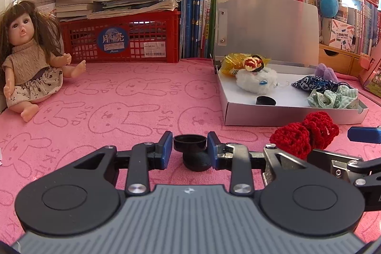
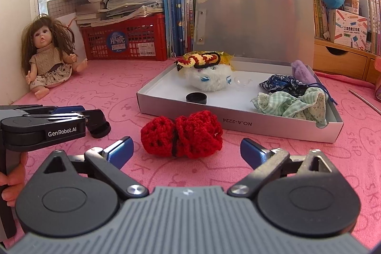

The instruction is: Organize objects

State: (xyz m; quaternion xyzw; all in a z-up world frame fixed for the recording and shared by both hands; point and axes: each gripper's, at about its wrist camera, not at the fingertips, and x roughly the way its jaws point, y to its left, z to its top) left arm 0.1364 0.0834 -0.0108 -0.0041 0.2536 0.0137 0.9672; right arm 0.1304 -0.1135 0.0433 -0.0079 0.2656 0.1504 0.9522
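My left gripper is shut on a small black plastic cup-shaped piece low over the pink cloth; it shows from the side in the right wrist view. A red crocheted bow lies on the cloth in front of the open silver box. My right gripper is open, its blue pads on either side of the bow and just short of it. The box holds a white fluffy toy, a black cap, a blue pouch and green checked cloth.
A doll sits at the far left by the wall. A red crate with stacked books, upright books and plush toys line the back. A wooden drawer unit stands at the back right.
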